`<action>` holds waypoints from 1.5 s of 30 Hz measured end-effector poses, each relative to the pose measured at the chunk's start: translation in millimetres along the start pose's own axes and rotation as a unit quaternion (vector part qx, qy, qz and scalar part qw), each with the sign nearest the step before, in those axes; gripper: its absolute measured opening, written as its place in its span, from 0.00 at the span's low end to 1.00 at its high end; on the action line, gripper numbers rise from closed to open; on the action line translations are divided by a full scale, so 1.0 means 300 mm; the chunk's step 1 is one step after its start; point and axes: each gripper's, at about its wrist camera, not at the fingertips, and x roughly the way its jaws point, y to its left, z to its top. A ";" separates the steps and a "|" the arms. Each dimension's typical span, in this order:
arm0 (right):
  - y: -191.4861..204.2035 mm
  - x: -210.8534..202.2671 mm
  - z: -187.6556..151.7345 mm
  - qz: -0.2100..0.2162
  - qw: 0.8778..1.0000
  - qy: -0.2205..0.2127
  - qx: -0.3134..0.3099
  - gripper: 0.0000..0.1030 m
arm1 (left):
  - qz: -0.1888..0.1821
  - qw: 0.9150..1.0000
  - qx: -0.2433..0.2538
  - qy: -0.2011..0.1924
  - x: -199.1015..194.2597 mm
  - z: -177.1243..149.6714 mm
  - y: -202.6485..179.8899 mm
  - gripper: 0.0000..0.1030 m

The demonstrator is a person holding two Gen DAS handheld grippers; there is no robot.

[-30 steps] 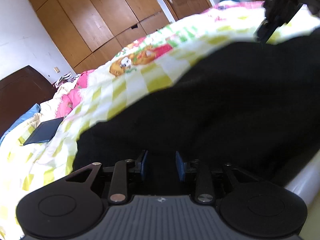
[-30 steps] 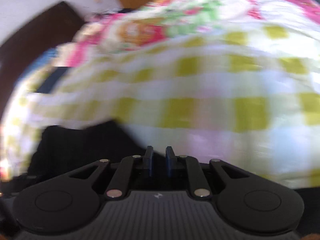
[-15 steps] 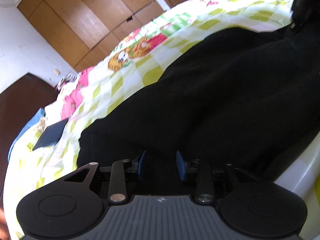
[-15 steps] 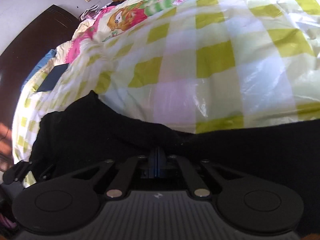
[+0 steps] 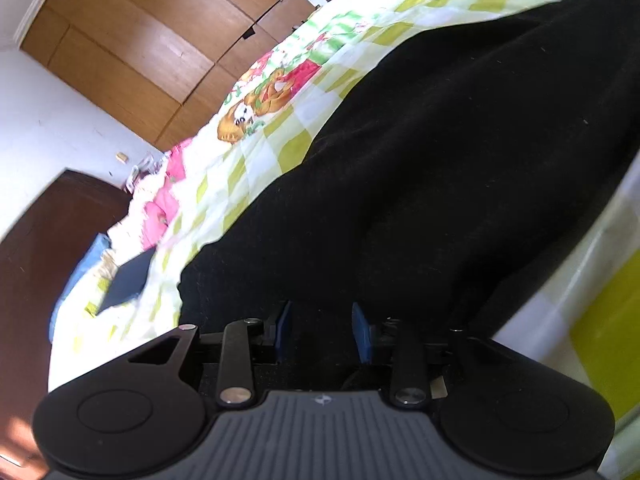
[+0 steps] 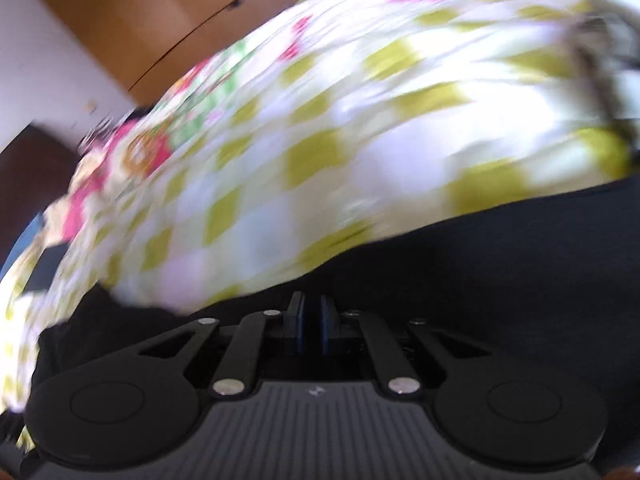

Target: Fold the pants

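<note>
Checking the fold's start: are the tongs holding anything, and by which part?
Both seem to hold the black pants: left tongs around a bunch of its near edge, right tongs pinched shut on the edge by the checked bedcover.

Left gripper low over black pants, blue pads apart with dark cloth between them, pants spread across a yellow-checked cartoon-print bedspread, dark flat rectangle at left, wooden wardrobe behind
</note>
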 end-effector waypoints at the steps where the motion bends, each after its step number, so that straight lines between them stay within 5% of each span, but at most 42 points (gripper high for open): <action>1: -0.030 -0.028 0.003 -0.019 1.000 -0.017 0.012 0.03 | 0.005 1.000 0.006 -0.001 -0.006 0.000 -0.015 0.44; 4: -0.080 -0.164 -0.030 -0.036 0.996 -0.056 0.055 0.19 | 0.018 1.000 0.017 -0.009 -0.032 0.016 -0.033 0.45; 9: -0.230 -0.441 -0.193 -0.048 0.978 -0.140 0.147 0.39 | -0.019 0.997 -0.004 -0.081 -0.140 0.108 -0.048 0.47; 13: -0.382 -0.475 -0.236 -0.076 0.958 -0.167 0.220 0.39 | -0.080 0.989 0.003 -0.125 -0.180 0.211 -0.138 0.47; 16: -0.461 -0.438 -0.235 -0.039 0.948 -0.179 0.262 0.40 | -0.107 0.984 0.022 -0.141 -0.189 0.272 -0.204 0.47; 22: -0.488 -0.380 -0.218 -0.023 0.942 -0.209 0.263 0.40 | -0.127 0.978 0.053 -0.156 -0.214 0.335 -0.266 0.47; 27: -0.535 -0.371 -0.212 0.021 0.920 -0.236 0.313 0.42 | -0.132 0.976 0.071 -0.156 -0.219 0.365 -0.292 0.47; 31: -0.505 -0.378 -0.186 0.031 0.925 -0.261 0.274 0.46 | -0.137 0.974 0.076 -0.163 -0.218 0.390 -0.316 0.47; 33: -0.535 -0.310 -0.158 0.031 0.928 -0.235 0.289 0.40 | -0.143 0.974 0.076 -0.161 -0.212 0.399 -0.331 0.47; 34: -0.543 -0.292 -0.146 0.021 0.928 -0.224 0.297 0.17 | -0.147 0.973 0.074 -0.160 -0.208 0.402 -0.336 0.47; 35: -0.546 -0.292 -0.131 0.015 0.927 -0.213 0.309 0.07 | -0.150 0.973 0.073 -0.160 -0.206 0.405 -0.340 0.47; 38: -0.543 -0.359 -0.104 0.098 0.904 -0.234 0.344 0.07 | -0.151 0.973 0.067 -0.164 -0.207 0.405 -0.342 0.47; 45: -0.323 -0.462 0.042 0.102 0.929 -0.246 0.255 0.08 | -0.178 0.970 0.034 -0.161 -0.176 0.377 -0.374 0.46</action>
